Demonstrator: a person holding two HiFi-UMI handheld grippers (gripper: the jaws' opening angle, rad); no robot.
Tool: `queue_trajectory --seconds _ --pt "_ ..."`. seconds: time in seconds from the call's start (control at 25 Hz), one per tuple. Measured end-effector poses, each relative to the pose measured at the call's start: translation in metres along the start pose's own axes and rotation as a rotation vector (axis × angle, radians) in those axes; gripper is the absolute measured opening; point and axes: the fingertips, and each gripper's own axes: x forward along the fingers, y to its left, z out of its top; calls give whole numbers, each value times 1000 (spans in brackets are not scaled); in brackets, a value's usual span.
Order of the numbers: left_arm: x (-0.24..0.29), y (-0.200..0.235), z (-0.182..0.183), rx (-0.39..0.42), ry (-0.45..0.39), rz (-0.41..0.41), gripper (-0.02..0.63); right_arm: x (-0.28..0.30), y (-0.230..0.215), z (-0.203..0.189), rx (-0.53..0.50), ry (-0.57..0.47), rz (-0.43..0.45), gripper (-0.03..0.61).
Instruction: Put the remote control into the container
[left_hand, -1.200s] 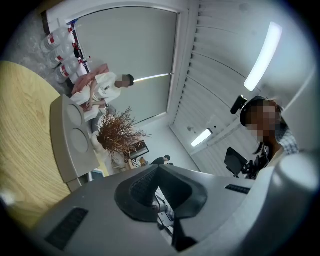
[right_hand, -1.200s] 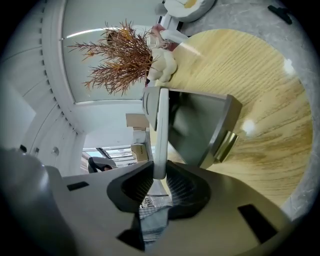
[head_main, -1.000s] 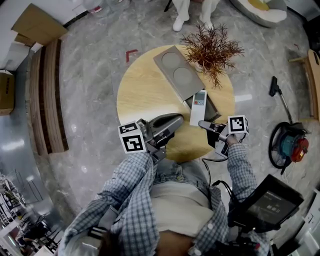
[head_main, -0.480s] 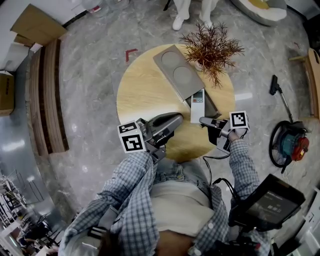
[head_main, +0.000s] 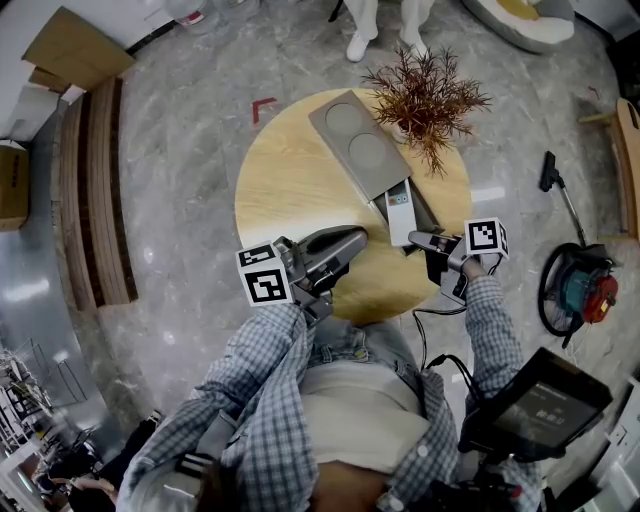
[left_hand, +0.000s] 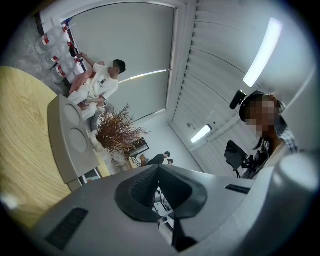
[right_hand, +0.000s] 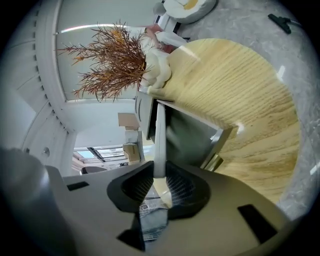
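Remote control (head_main: 399, 212), a slim white rect. slab w/ a grey screen and buttons, is being pinched at its near end by the right gripper (head_main: 420, 240). In the right gripper view it is seen edge-on (right_hand: 159, 135) between the ribbed dark pads, w/ its far end reaching into the open end of the container (head_main: 350, 135).

Container is a matte grey, flat rect. box w/ two round recesses in its lid, lying diagonally on the table from 12 to 4 o'clock. The remote is being held at the 4 o'clock end.

Left gripper (head_main: 345, 240) is being kept at the table's 6 o'clock edge, jaws pressed together w/ nothing between them.

Table (head_main: 290, 190) is round, pale wood grain. Dried reddish-brown twig plant (head_main: 425, 100) is crowding the container's far side at approx. 1 o'clock. On the glossy grey marble floor, a vacuum cleaner (head_main: 575, 285) is lying off at 3 o'clock.
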Motion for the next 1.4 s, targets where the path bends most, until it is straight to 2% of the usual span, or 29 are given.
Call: queue_trajectory --seconds 0.52,0.84,1.12,1.4 --pt "-2 1 1 -1 -1 1 8 -3 1 18 -90 9 -84 84" --pt "-5 1 0 -2 -2 4 8 -2 -5 23 -106 59 -82 84" --pt "-6 1 -2 0 -3 5 8 3 -9 30 -46 36 -54 84" --pt "-7 2 0 0 -10 6 8 -2 -13 32 -19 8 -72 84"
